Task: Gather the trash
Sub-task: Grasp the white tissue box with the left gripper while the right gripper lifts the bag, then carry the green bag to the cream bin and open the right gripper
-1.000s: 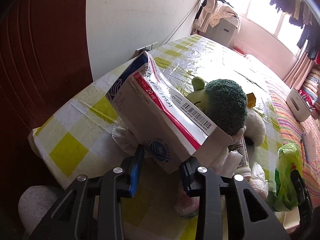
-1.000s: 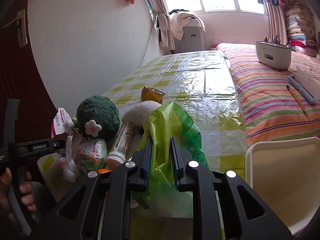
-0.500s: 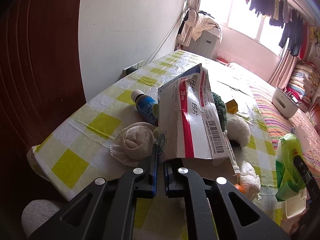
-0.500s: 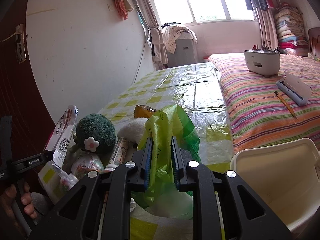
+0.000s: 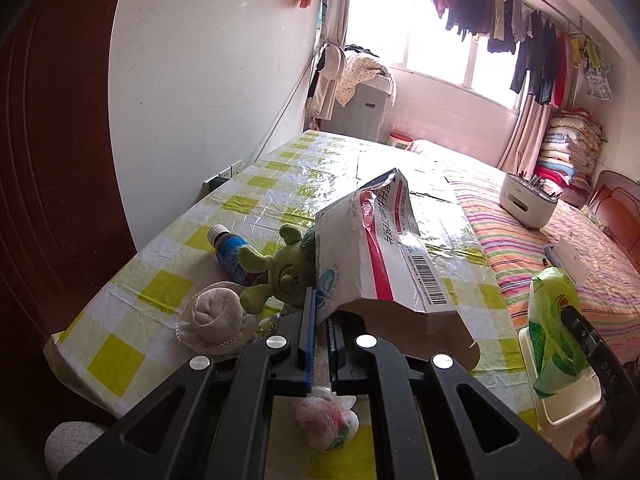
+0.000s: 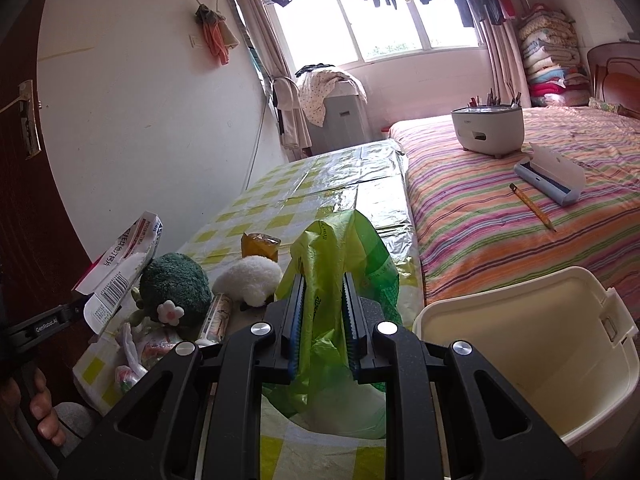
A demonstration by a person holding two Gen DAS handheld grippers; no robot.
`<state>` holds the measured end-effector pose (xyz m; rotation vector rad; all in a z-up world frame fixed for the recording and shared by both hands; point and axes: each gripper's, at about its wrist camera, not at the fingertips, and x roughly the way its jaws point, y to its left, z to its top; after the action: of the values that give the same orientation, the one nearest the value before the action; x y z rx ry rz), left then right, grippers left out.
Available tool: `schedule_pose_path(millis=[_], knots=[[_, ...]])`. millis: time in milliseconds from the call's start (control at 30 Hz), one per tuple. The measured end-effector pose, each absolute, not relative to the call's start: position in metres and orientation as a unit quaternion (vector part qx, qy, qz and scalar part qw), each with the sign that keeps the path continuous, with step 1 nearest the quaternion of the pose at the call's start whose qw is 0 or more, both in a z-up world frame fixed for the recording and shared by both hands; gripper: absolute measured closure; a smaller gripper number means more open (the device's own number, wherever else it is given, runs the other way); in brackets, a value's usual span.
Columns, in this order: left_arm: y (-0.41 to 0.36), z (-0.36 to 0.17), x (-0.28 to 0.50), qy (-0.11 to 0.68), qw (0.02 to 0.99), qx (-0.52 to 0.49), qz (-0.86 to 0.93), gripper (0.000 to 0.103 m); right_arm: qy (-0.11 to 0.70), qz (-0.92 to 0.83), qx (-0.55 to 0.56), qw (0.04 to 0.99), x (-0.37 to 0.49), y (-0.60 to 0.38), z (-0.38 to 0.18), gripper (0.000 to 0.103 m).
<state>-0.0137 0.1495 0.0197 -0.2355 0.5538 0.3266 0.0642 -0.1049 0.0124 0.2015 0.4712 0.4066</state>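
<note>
In the left wrist view, the left gripper [image 5: 319, 322] at lower centre has its jaws pinching the lower corner of a torn white-and-red medicine box [image 5: 384, 264], which is lifted clear of the yellow-checked tablecloth [image 5: 168, 276] and tilts toward the upper right. Left of the box lie a green plush toy [image 5: 280, 274], a blue-labelled bottle [image 5: 230, 252] and a rolled cloth [image 5: 216, 316]. A small knotted plastic bundle [image 5: 326, 424] sits below the fingers.

In the right wrist view, the right gripper [image 6: 322, 316] at centre has its jaws clamped on a green plastic bag [image 6: 340, 264] that hangs over the table edge. A cream bin [image 6: 524, 344] stands open at lower right. The medicine box [image 6: 120, 272] appears at left, held above the clutter.
</note>
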Motion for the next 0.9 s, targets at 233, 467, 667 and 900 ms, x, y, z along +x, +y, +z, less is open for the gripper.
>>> schedule_pose_path(millis=[233, 467, 667, 900], knots=[[0.130, 0.024, -0.006, 0.272, 0.948, -0.118, 0.120, 0.098, 0.222, 0.180, 0.115, 0.951, 0.059, -0.124, 0.014, 0.086], [0.101, 0.025, 0.003, 0.273, 0.953, -0.107, 0.076, 0.098, 0.219, 0.151, 0.133, 0.955, 0.053, -0.148, 0.011, 0.086], [0.074, 0.028, 0.010, 0.276, 0.956, -0.094, 0.036, 0.098, 0.220, 0.118, 0.150, 0.956, 0.049, -0.168, 0.007, 0.086], [0.038, 0.027, 0.019, 0.286, 0.955, -0.081, -0.012, 0.098, 0.235, 0.069, 0.175, 0.954, 0.046, -0.198, -0.004, 0.086]])
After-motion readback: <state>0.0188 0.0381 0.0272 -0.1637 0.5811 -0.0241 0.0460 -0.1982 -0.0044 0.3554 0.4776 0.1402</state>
